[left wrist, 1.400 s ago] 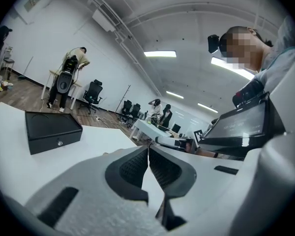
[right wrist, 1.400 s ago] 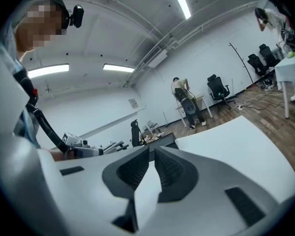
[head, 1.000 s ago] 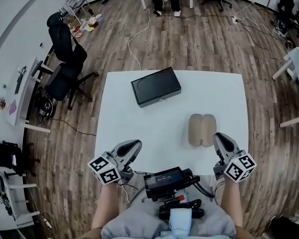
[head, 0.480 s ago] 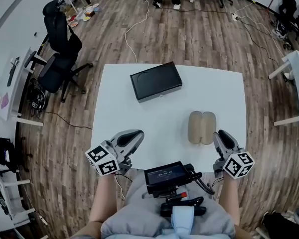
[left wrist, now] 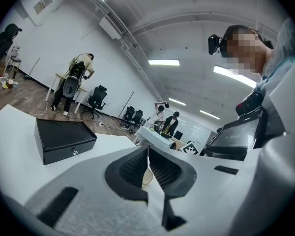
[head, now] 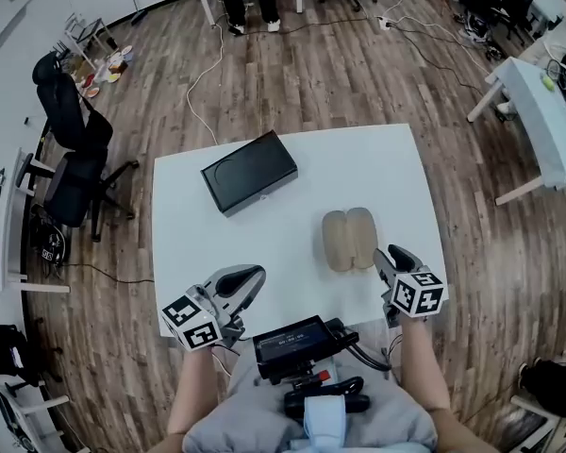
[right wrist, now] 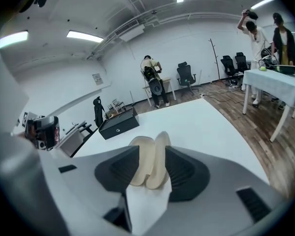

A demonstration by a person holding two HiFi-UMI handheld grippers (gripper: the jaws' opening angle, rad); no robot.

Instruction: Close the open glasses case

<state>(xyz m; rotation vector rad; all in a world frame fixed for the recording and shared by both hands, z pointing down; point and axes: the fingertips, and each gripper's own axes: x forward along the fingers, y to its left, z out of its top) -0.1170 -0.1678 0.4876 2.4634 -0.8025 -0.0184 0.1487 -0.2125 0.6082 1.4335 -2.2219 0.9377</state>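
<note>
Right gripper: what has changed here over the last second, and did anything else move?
The right gripper has sunk toward the near end of the case, and its jaws have just been opening. They grip nothing; the case shows just beyond the gap. Unchanged: the case lies open on the table, the black box sits at the far left, and the left gripper is shut and empty.

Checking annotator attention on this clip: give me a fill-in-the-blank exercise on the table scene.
1. The beige oval glasses case lies ____ on the white table.
2. In the head view, the black rectangular box sits to the case's ____.
3. The left gripper's fingers, pressed together, hold ____.
Missing: open; left; nothing.
</note>
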